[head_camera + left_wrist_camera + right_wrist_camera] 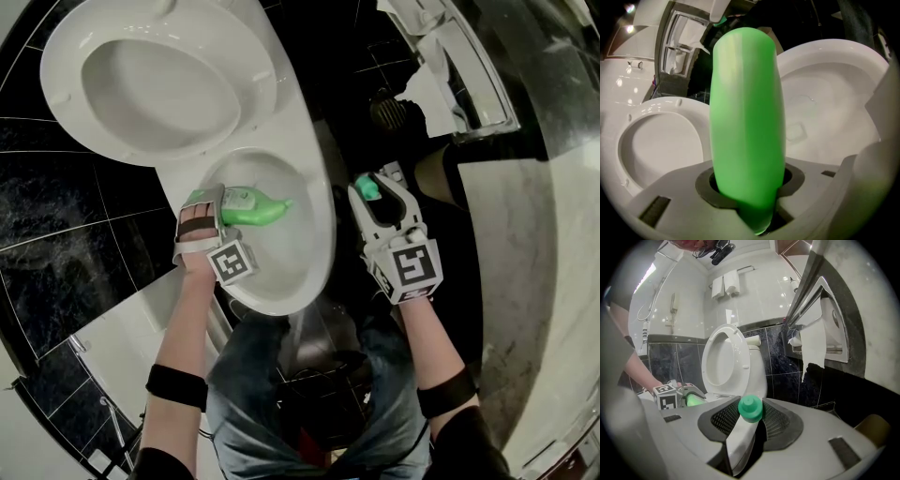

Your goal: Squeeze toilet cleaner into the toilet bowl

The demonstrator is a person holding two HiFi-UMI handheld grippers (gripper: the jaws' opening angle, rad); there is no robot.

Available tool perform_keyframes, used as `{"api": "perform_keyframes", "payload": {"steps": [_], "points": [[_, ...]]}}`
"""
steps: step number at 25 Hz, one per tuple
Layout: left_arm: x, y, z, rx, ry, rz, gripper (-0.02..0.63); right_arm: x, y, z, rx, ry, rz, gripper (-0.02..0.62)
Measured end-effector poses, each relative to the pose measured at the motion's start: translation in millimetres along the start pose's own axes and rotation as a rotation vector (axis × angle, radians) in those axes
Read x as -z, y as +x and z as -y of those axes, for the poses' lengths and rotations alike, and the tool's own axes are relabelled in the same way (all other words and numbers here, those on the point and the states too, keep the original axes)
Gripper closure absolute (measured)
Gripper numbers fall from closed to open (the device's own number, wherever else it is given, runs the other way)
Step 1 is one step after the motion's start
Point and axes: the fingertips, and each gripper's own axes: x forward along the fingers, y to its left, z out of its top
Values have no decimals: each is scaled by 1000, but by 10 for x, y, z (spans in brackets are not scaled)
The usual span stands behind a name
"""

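Left tongs (208, 202) clamped across the green toilet cleaner bottle (251, 208). The bottle lies roughly level above the open toilet bowl (323, 234), tapered end toward the right tongs (376, 184). Right tongs closed on a small green cap (750, 408), held just outside the bowl's rim and apart from the bottle. Toilet seat (159, 56) stands raised.

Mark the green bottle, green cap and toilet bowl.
green bottle (746, 117): left gripper view, middle of body.
green cap (750, 409): right gripper view, top face.
toilet bowl (286, 267): head view, bare inner wall.
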Motion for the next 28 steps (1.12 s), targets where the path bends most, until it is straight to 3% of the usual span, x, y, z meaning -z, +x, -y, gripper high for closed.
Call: {"api": "perform_keyframes", "payload": {"steps": [14, 20, 28], "points": [[253, 247, -282, -16, -51, -90, 414, 20, 122, -139, -25, 29, -33, 446], [432, 341, -296, -25, -19, -139, 414, 31, 166, -125, -27, -5, -11, 446], [666, 390, -299, -6, -51, -183, 416, 19, 237, -218, -43, -12, -18, 446]]}}
